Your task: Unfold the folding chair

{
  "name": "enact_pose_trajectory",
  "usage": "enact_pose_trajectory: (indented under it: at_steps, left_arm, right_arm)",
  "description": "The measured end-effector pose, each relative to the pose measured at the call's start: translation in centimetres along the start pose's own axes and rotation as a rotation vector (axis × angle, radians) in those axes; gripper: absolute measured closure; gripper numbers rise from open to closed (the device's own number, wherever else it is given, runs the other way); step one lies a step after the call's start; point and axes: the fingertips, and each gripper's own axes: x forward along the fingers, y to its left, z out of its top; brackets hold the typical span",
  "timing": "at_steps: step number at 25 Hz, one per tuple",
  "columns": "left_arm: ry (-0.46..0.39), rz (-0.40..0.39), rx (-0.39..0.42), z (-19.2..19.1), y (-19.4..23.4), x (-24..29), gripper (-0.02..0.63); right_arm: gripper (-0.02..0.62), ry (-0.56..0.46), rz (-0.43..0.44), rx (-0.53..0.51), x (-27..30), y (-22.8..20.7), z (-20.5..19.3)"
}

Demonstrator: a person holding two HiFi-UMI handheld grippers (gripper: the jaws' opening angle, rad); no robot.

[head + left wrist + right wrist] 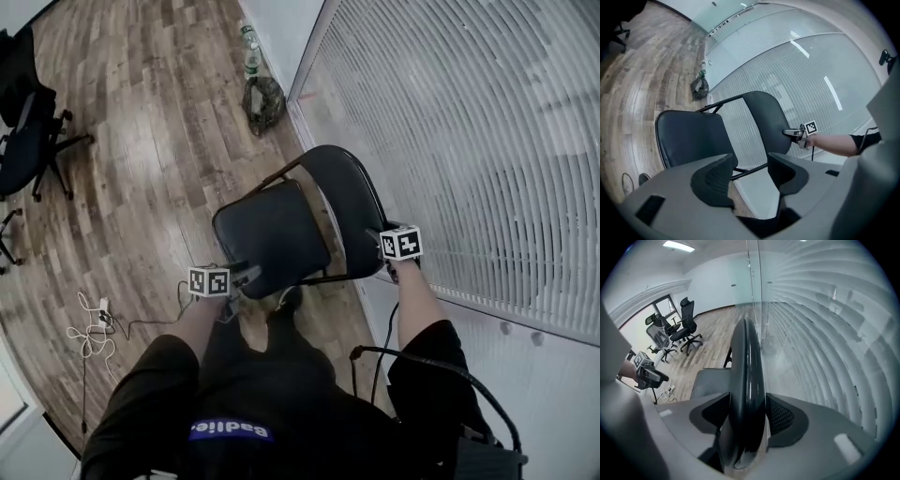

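Folding chair point(272, 234) stands open on the floor point(141, 141). Only the right gripper view shows the backrest point(747, 371) loose between the right gripper's point(745, 414) parted jaws. Left gripper point(750, 176) is open and empty, short of the seat point(691, 138).

Black short-sleeved top point(281, 412), black cable point(431, 361); grey left tool point(751, 163), right tool point(747, 405), each bearing black-white marker cube point(209, 281).

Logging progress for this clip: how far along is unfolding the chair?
Looks done: the seat is swung down from the backrest. In hand: right gripper straddles the backrest's edge, jaws open; left gripper open and empty near the seat's front edge. Left: pull both clear; whether it stands firmly can't be seen.
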Motion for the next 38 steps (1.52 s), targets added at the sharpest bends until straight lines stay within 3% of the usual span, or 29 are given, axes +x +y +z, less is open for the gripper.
enact_pose_trajectory:
  at_steps: [6, 13, 18, 24, 30, 34, 38]
  left_arm:
    - [0.027, 0.016, -0.005, -2.3, -2.2, -2.8, 0.376]
    - [0.085, -0.014, 0.109, -1.8, -6.2, -5.1, 0.376]
    - [0.064, -0.048, 0.178, 0.1, -10.0, -6.1, 0.377]
    - [0.008, -0.046, 0.179, 2.9, -13.4, -8.2, 0.377]
    - [-0.052, -0.056, 0.407, 5.5, -18.5, -9.8, 0.38]
    - [-0.116, -0.116, 0.552, 7.6, -24.1, -10.9, 0.464]
    - [-0.145, -0.16, 0.686, 8.8, -28.8, -11.9, 0.492]
  right_arm:
    - [0.367, -0.11, -0.038, 0.019, -4.3, 0.2, -1.7]
    - [0.367, -0.238, -0.082, 0.027, -10.8, 2.5, -3.0]
    - [0.368, -0.322, -0.039, 0.044, -13.0, 6.6, -3.2]
    - [0.371, -0.441, 0.061, 0.06, -14.5, 13.3, -0.9]
    - [0.411, -0.515, 0.196, -0.03, -16.0, 20.8, -0.2]
    - [0.437, -0.543, 0.278, -0.084, -17.7, 25.1, 0.9]
    - [0.463, -0.602, 0.337, -0.093, -20.0, 27.5, 3.2]
